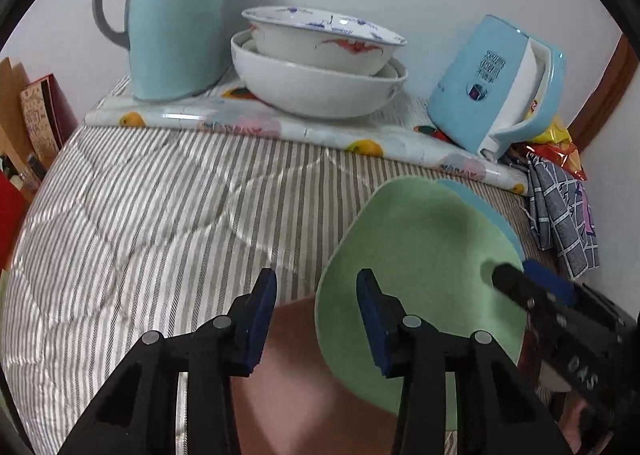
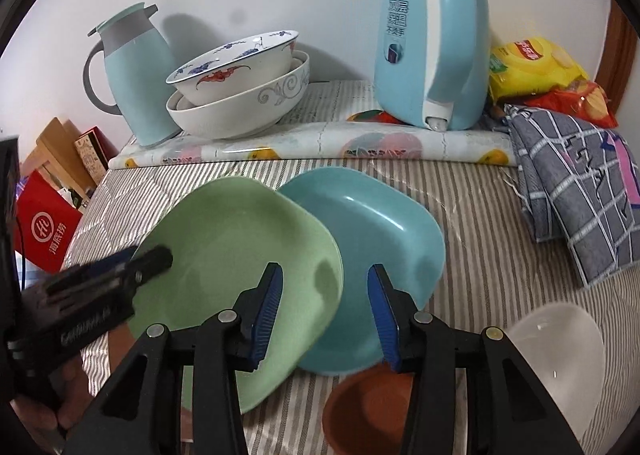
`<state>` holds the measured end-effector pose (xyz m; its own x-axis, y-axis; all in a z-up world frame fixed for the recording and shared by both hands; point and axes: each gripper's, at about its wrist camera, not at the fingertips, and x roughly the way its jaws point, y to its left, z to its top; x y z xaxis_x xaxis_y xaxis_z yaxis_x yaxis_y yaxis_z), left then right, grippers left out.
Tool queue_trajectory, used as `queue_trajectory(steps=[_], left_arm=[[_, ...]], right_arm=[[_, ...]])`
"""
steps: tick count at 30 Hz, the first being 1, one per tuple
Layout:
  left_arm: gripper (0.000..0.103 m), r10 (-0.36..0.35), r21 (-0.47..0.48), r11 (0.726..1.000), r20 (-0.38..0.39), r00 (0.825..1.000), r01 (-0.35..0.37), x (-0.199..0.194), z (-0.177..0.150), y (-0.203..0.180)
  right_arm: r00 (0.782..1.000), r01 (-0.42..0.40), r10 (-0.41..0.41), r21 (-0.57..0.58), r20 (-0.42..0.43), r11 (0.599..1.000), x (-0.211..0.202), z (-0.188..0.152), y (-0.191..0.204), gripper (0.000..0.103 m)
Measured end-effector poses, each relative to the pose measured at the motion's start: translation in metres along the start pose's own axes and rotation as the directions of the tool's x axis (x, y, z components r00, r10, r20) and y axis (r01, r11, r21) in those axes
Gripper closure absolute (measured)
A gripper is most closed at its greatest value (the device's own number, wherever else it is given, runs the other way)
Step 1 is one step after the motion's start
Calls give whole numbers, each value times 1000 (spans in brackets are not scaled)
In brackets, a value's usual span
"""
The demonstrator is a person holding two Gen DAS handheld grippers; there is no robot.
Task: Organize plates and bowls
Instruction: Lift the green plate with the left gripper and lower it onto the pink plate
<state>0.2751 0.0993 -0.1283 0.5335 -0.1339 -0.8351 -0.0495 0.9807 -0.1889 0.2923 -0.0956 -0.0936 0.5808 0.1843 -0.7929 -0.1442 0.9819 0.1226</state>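
Note:
A green square plate (image 2: pixel 240 255) is tilted up over a teal plate (image 2: pixel 384 223) on the striped cloth. In the right wrist view another gripper (image 2: pixel 152 259) comes in from the left and is shut on the green plate's left rim. In the left wrist view another gripper (image 1: pixel 508 275) is shut on the green plate (image 1: pixel 420 255) at its right rim. The gripper (image 1: pixel 316 315) in the left wrist view is open over a pink plate (image 1: pixel 304 375). The gripper (image 2: pixel 324 311) in the right wrist view is open above the plates' overlap. A brown bowl (image 2: pixel 368 407) and a clear bowl (image 2: pixel 560 359) sit near.
Two stacked white bowls (image 2: pixel 240 95) stand at the back beside a blue jug (image 2: pixel 136 75) and a blue kettle (image 2: pixel 436 39). A checked cloth (image 2: pixel 576 191) and snack bags (image 2: pixel 536 67) lie at right. Boxes (image 2: pixel 44 227) stand beyond the left edge.

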Motion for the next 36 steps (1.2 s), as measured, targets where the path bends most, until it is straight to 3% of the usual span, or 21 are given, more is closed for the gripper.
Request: queue_trajectory(steps=[2, 3, 5, 6, 24, 36], left_arm=[[63, 0, 7, 1000, 1, 1000, 0, 1, -3, -1], [63, 8, 12, 1000, 3, 1000, -8, 1, -3, -2], [89, 6, 19, 1000, 7, 1000, -6, 2, -2, -2], [89, -1, 18, 1000, 5, 1000, 1, 2, 0, -3], [90, -54, 15, 998, 56, 997, 54, -39, -17, 13], [89, -26, 12, 1000, 45, 999, 25, -47, -41, 46]], right_arm=[[1000, 7, -7, -6, -8, 1000, 6, 2, 0, 65], [1000, 9, -9, -7, -10, 1000, 8, 3, -1, 83], [1000, 10, -10, -8, -27, 1000, 14, 2, -2, 95], [1000, 6, -7, -9, -29, 1000, 14, 1, -2, 96], [1000, 11, -10, 32, -27, 999, -31, -33, 17, 94], [999, 27, -26, 23, -28, 999, -34, -63, 54, 94]])
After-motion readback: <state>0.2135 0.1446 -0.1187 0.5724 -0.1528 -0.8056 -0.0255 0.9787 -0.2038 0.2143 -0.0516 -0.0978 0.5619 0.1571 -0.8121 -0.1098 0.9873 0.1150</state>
